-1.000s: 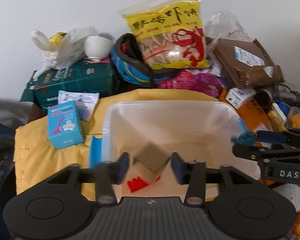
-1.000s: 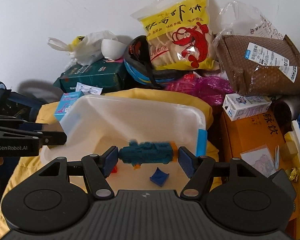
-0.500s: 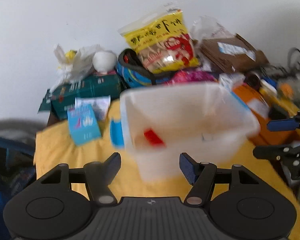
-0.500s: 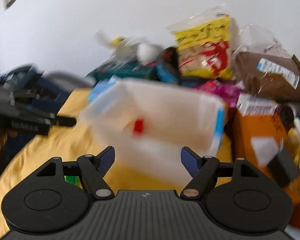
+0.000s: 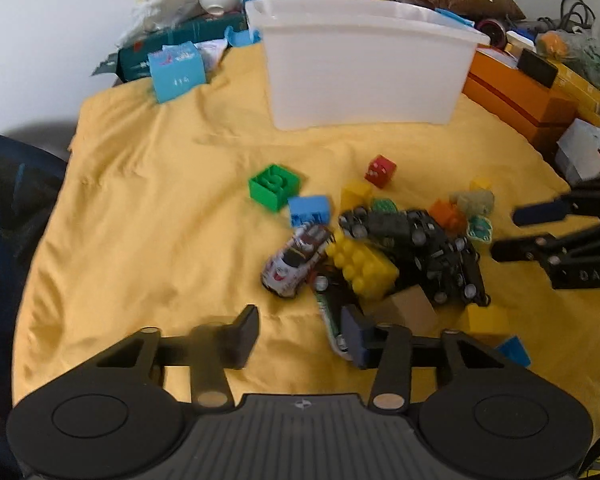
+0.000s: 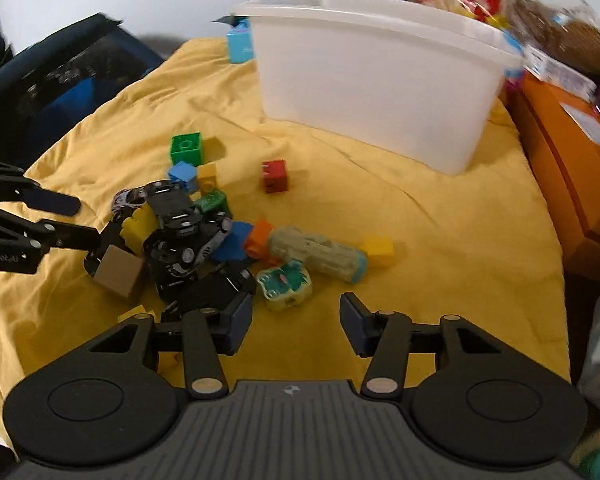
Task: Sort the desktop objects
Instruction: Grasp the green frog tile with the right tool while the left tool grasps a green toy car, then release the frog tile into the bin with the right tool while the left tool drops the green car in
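A pile of toys lies on the yellow cloth (image 5: 148, 216): a white toy car (image 5: 296, 260), a yellow brick (image 5: 362, 266), a black toy vehicle (image 5: 420, 240), a brown cube (image 5: 410, 308), a blue brick (image 5: 310, 208). A green block (image 5: 274, 186) and a red cube (image 5: 380, 170) lie apart, nearer the white bin (image 5: 364, 68). My left gripper (image 5: 300, 334) is open and empty just before the car. My right gripper (image 6: 296, 320) is open and empty, close to a teal-and-yellow toy (image 6: 286, 282) and a beige cylinder toy (image 6: 320, 252).
An orange box (image 6: 572, 184) borders the cloth on the right. Behind the bin (image 6: 380, 80) are a light blue box (image 5: 176, 72), a green box (image 5: 188, 34) and snack bags. A dark bag (image 6: 60, 80) sits on the left. Bare cloth lies left of the pile.
Both grippers have pulled back from over the bin and dropped low over the cloth by the toy pile. The teal toy between the right fingers is gone; both are empty.
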`<move>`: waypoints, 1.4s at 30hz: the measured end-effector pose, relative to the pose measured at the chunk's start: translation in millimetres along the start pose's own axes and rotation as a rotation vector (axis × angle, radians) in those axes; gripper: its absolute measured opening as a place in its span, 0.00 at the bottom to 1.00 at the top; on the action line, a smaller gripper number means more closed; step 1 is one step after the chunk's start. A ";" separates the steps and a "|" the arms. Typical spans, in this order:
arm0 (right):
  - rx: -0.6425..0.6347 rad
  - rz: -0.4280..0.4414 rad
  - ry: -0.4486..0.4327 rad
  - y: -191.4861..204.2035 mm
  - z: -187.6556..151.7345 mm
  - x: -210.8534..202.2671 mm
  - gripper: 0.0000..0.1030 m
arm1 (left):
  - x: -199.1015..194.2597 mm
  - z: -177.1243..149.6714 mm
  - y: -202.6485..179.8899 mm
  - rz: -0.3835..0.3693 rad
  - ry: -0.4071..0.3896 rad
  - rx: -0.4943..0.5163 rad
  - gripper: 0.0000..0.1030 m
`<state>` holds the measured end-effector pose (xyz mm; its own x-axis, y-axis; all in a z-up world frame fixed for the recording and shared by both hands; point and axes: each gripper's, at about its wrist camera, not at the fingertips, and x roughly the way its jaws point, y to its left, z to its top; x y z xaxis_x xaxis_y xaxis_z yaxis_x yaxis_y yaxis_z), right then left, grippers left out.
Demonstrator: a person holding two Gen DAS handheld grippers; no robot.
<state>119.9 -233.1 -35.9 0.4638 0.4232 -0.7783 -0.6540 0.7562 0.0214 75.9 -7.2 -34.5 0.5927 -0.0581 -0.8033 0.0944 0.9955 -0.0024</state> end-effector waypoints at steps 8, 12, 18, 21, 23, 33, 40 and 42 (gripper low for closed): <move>-0.014 0.003 0.025 1.8 0.9 16.3 0.46 | 15.6 -0.1 -8.8 -0.045 0.027 -0.032 0.42; -0.010 0.013 0.043 1.2 1.9 23.9 0.46 | 24.3 1.2 -13.5 -0.067 0.048 -0.060 0.41; -0.007 0.045 0.026 -2.4 -0.8 18.0 0.36 | 25.9 0.5 -15.6 -0.076 0.031 -0.023 0.28; 0.023 0.042 0.008 -8.6 -3.7 7.7 0.36 | 19.3 2.6 -10.8 -0.092 0.016 -0.051 0.24; 0.051 0.043 -0.008 -13.4 -4.7 -0.7 0.36 | 12.4 3.6 -9.2 -0.102 -0.001 -0.056 0.24; 0.132 0.023 -0.147 -35.4 21.2 -44.4 0.36 | -31.2 42.2 4.8 -0.096 -0.142 -0.049 0.24; 0.125 -0.007 -0.265 -56.0 83.0 -63.1 0.36 | -48.5 113.3 9.6 -0.101 -0.239 -0.040 0.24; 0.124 -0.018 -0.278 -62.7 100.3 -63.6 0.36 | -46.8 133.2 9.2 -0.106 -0.246 -0.039 0.24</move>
<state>191.4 -257.3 75.2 0.6316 0.5166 -0.5781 -0.5741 0.8128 0.0990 155.6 -5.2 82.3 0.7583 -0.1735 -0.6284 0.1381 0.9848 -0.1052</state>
